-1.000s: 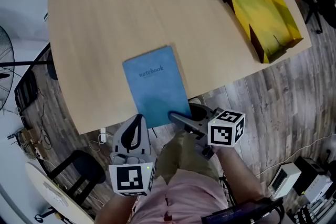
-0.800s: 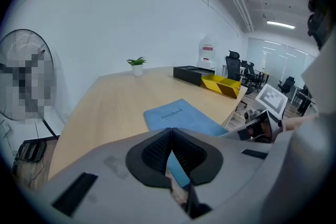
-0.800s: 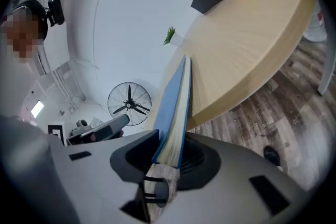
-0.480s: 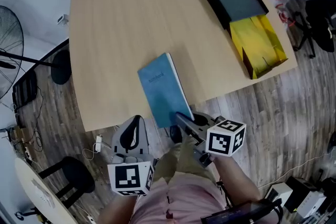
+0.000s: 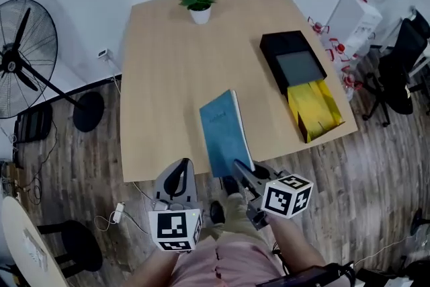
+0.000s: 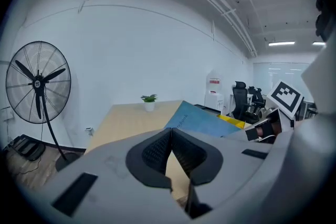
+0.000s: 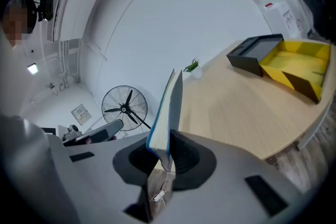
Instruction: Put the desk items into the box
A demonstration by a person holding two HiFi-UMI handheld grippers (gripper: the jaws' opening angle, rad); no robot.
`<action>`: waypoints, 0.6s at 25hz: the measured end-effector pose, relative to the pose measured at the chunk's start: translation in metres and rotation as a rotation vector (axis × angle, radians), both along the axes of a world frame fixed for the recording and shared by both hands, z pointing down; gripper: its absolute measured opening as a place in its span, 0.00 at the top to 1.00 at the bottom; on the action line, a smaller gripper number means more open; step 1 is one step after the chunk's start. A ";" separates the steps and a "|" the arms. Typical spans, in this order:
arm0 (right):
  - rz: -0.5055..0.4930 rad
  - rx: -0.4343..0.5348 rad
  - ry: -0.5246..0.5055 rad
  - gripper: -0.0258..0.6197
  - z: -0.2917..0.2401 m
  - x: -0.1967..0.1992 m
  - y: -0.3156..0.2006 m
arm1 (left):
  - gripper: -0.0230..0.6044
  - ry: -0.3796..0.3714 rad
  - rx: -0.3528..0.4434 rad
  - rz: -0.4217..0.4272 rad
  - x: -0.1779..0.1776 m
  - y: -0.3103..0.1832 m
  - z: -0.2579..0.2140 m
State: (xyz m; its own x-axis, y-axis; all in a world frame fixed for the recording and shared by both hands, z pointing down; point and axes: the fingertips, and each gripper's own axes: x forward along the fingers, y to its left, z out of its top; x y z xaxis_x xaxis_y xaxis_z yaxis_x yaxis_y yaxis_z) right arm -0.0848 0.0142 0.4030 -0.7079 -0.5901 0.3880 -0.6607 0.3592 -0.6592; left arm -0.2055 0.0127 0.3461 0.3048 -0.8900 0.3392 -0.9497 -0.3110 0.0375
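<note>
Clamped on the near end of the blue notebook, which juts ahead of it above the counter, the right gripper carries a light, stiffish thing that may sag or swing from so small a bite, while the left gripper beside it is closed on nothing.

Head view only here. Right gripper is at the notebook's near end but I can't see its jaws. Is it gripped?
Observer: Yes. In the right gripper view the right gripper is shut on the notebook, with a jaw on each cover at its near end.
Operator: Left gripper holding anything?
Observer: No. The left gripper view shows the left gripper shut, jaws touching, nothing between them.
Operator: Notebook flat on the desk?
Observer: Doesn't look so. In the left gripper view it slants up off the desk, with the far end raised.
</note>
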 end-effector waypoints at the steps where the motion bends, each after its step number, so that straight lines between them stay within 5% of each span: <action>1: 0.004 0.016 0.004 0.89 -0.011 -0.001 0.001 | 0.95 0.007 0.020 -0.001 -0.002 -0.001 -0.010; 8: 0.042 0.176 0.024 0.89 -0.084 0.008 -0.013 | 0.95 0.049 0.189 -0.002 -0.006 -0.019 -0.076; 15: 0.090 0.246 0.052 0.89 -0.119 0.024 -0.008 | 0.95 0.078 0.235 0.042 0.009 -0.017 -0.093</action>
State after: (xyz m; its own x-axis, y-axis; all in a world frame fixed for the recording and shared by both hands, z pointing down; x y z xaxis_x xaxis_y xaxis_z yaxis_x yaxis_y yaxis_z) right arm -0.0608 0.0058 0.2845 -0.6311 -0.7309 0.2599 -0.7280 0.4423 -0.5238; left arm -0.1965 -0.0043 0.2531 0.3605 -0.9275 0.0984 -0.9327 -0.3592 0.0317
